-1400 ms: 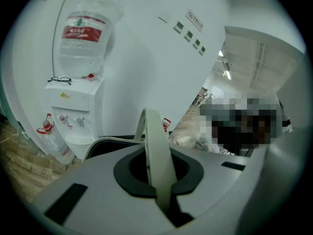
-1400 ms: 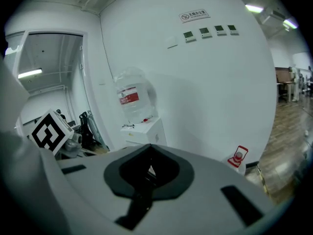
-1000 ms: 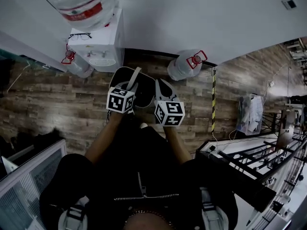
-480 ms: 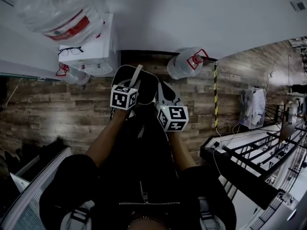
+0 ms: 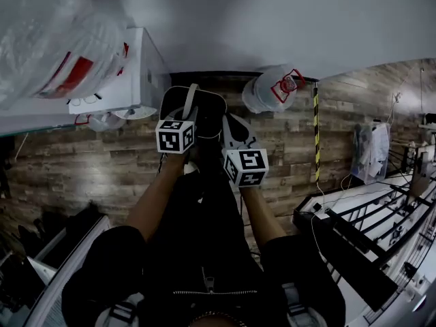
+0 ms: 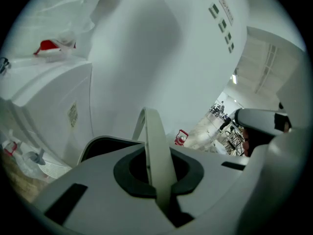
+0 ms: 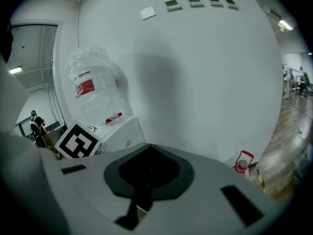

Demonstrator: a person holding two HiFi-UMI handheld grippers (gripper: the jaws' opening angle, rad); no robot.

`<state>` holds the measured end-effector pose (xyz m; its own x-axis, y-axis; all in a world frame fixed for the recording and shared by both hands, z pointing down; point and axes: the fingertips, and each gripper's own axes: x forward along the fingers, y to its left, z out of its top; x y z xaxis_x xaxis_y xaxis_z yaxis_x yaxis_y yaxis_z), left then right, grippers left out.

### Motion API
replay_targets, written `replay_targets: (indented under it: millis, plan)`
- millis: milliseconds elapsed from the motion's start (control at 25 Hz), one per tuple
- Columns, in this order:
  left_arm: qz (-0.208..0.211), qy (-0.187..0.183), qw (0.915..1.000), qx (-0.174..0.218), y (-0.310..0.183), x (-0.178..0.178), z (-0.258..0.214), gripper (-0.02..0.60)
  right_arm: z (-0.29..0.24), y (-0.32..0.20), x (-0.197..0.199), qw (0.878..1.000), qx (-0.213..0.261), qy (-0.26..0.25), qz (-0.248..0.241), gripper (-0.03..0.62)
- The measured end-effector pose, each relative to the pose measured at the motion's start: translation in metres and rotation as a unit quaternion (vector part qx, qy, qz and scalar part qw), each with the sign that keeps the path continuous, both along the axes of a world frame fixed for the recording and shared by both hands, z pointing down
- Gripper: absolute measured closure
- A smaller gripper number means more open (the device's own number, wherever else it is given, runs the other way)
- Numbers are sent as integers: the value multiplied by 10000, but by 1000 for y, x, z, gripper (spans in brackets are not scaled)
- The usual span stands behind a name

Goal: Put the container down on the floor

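Observation:
In the head view a dark, round container [image 5: 208, 114] hangs in front of the person's legs, over the wooden floor. Its pale strap handle [image 5: 191, 98] arches up from the rim. My left gripper [image 5: 187, 113] is shut on that handle; in the left gripper view the handle [image 6: 152, 146] runs up out of the closed jaws of the left gripper [image 6: 159, 185], with the container's dark rim [image 6: 100, 143] behind. My right gripper [image 5: 229, 121] sits at the container's right rim. The right gripper view shows the right gripper [image 7: 142, 199] closed, a pale sliver pinched low between its jaws.
A white water dispenser [image 5: 133, 73] with a big clear bottle [image 5: 51, 53] stands against the wall at left. Another water bottle [image 5: 276, 87] lies on the wooden floor [image 5: 82, 162] by the wall. A yellow-black floor stripe [image 5: 315, 135] and metal frames [image 5: 354, 230] are at right.
Both grippers and the container have sunk together and moved closer to the wall. The dispenser and its bottle loom larger at upper left. Neither grip has changed.

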<state>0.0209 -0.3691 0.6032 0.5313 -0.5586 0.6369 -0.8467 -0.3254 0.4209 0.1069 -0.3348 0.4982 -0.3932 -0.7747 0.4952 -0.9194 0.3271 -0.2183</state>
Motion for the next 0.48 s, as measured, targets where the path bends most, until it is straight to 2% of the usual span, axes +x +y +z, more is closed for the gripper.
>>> replay_targets:
  millis: [480]
  plan:
    - [-727, -253, 9963, -380, -73, -13, 132, 568, 94, -64, 15, 9983, -506, -248, -132, 583]
